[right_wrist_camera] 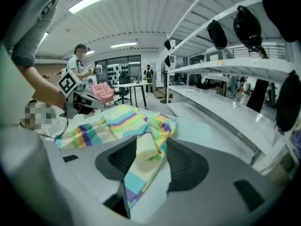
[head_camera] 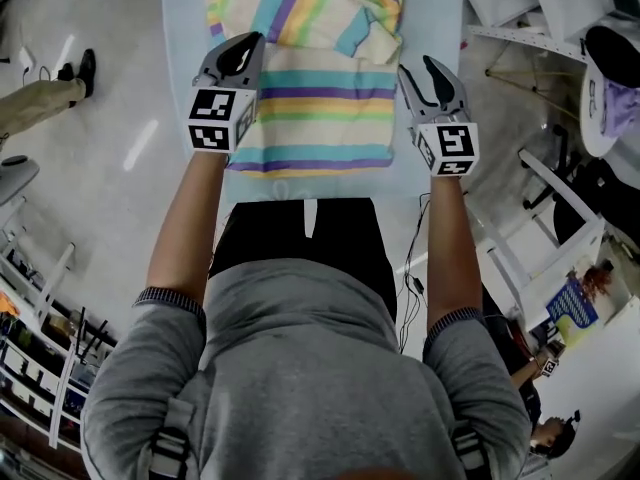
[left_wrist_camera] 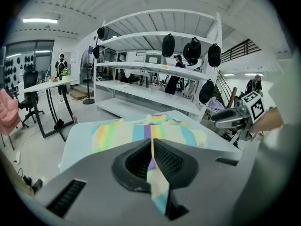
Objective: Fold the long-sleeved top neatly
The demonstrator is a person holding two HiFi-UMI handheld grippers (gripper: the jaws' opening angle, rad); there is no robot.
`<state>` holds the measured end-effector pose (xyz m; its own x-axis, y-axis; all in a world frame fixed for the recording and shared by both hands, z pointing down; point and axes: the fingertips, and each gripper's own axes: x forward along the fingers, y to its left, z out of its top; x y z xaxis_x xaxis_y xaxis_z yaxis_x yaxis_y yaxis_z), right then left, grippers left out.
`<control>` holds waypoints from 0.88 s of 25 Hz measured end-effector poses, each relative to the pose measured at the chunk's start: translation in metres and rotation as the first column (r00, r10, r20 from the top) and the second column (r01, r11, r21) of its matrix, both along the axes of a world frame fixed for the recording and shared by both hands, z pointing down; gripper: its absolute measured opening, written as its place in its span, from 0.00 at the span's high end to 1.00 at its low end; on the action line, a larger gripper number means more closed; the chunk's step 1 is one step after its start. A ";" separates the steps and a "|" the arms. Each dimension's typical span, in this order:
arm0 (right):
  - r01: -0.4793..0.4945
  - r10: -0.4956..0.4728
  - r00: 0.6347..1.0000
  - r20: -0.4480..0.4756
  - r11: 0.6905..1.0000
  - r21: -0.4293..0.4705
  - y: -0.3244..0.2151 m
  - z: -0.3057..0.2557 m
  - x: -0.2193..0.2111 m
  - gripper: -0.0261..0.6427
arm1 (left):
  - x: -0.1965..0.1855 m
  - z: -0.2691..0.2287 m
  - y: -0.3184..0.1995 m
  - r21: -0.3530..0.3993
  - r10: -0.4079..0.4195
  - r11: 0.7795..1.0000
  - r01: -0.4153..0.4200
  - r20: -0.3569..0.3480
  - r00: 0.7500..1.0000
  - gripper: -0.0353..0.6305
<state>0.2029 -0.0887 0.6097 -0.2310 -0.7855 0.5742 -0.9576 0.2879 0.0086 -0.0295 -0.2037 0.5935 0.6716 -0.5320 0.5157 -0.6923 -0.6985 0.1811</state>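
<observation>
The long-sleeved top (head_camera: 310,88), striped in pastel yellow, teal, purple and cream, lies partly folded on a light blue table (head_camera: 430,8). My left gripper (head_camera: 245,48) is at the top's left edge. In the left gripper view it (left_wrist_camera: 152,159) is shut on a thin fold of the striped cloth (left_wrist_camera: 157,185). My right gripper (head_camera: 425,71) is at the top's right edge. Its jaws (right_wrist_camera: 150,157) stand apart, and a loose flap of the cloth (right_wrist_camera: 141,164) drapes between them without being pinched.
A white shelving rack (left_wrist_camera: 155,69) with dark helmets hung on it stands beyond the table. White frames and clutter (head_camera: 540,208) crowd the floor on the right. A desk (left_wrist_camera: 47,86) and a pink chair (right_wrist_camera: 101,92) stand farther off. People stand in the background.
</observation>
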 end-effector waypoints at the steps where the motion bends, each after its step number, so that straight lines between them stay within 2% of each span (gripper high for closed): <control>1: -0.019 0.019 0.999 0.027 1.000 -0.008 0.003 -0.005 0.000 0.63 | -0.004 -0.004 0.006 -0.005 0.012 1.000 -0.012 0.000 1.000 0.90; 4: -0.072 0.074 0.994 0.084 0.997 -0.024 0.015 -0.019 -0.004 0.59 | -0.017 -0.018 0.025 -0.021 0.049 0.999 -0.049 -0.004 0.999 0.79; 8: -0.102 0.103 0.987 0.120 0.995 -0.017 0.026 -0.047 -0.020 0.56 | -0.037 -0.043 0.041 -0.030 0.062 0.998 -0.063 -0.034 0.998 0.76; 12: -0.113 0.114 0.984 0.135 0.994 -0.009 0.032 -0.074 -0.029 0.52 | -0.050 -0.062 0.050 -0.033 0.067 0.997 -0.068 -0.039 0.997 0.64; 15: -0.106 0.109 0.984 0.142 0.994 -0.029 0.039 -0.081 -0.034 0.48 | -0.065 -0.067 0.060 -0.058 0.045 0.997 -0.047 -0.024 0.999 0.60; 22: -0.057 0.073 0.983 0.168 0.993 -0.099 0.073 -0.075 -0.045 0.45 | -0.098 -0.065 0.100 -0.114 -0.029 0.993 0.033 0.029 0.999 0.59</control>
<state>0.1584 -0.0162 0.5350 -0.2827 -0.7466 0.6023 -0.9592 0.2168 -0.1815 -0.1277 -0.1034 0.5284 0.6406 -0.4888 0.5922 -0.7191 -0.6525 0.2392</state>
